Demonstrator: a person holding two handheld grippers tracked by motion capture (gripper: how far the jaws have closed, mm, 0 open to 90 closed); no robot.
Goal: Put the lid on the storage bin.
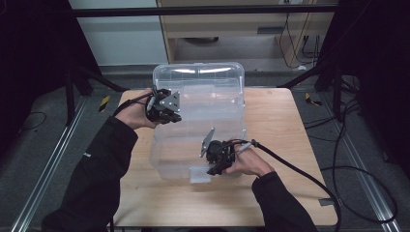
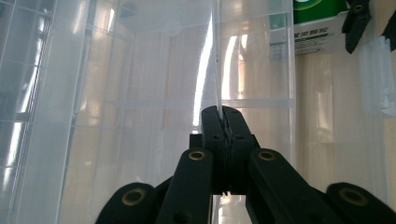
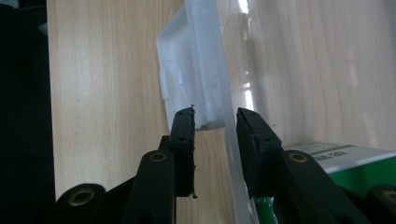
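I have the clear plastic bin (image 1: 198,121) in the middle of the wooden table (image 1: 285,145), its long axis running from my near side toward the far edge. My left gripper (image 1: 164,112) is at the bin's far-left rim, and in the left gripper view its jaws are pinched tight on the thin edge of the wall (image 2: 217,70), which rises straight up out of the tips. My right gripper (image 1: 216,162) is at the near end, beside the latch tab (image 3: 187,74). In the right gripper view the jaws stand narrowly apart with the bin's near wall (image 3: 229,130) between them, not yet squeezed. So the wall lies right in the gap, edge-on to the tool, and the right hand is the nearer one to act. I judge the coming move is simply to close on that wall, keeping the jaws square across it. A green box (image 3: 345,168) sits inside the bin, just behind the wall.
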